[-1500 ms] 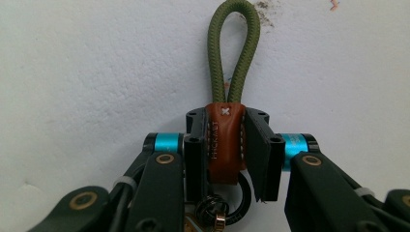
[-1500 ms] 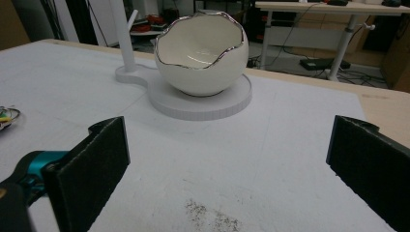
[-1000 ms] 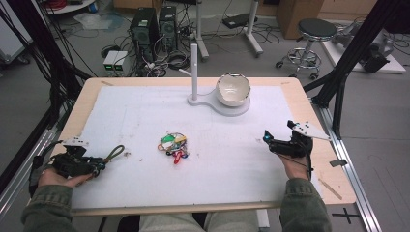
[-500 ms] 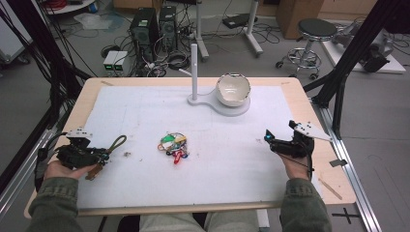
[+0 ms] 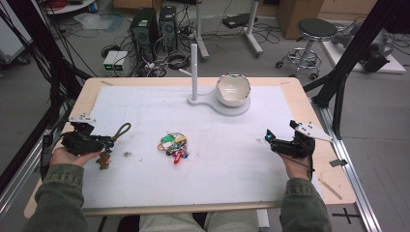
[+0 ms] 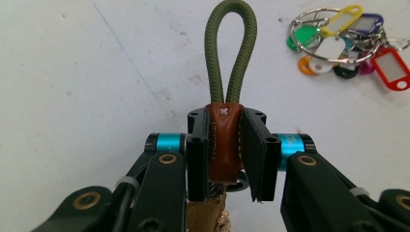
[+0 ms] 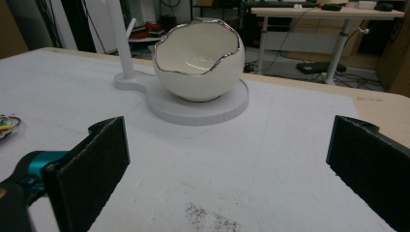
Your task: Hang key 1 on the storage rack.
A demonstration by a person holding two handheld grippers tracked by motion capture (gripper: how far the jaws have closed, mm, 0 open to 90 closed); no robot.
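Gripping a brown leather tab between its pads, my left gripper holds a keychain whose olive cord loop sticks straight out ahead of the jaws; something coppery hangs below, but I cannot tell what it is. From above, that gripper sits near the table's left edge with the loop lying over the white mat. My right gripper is spread wide and holds nothing, low over the mat's right side.

My worry is the hold: the tab looks pinched near its top only, so a quick swing could let it twist or slide out.

Further out, a bunch of coloured key tags lies mid-mat, between both grippers. The white eggshell-shaped bowl sits on its round base beside a post at the far side. Nothing blocks that route.
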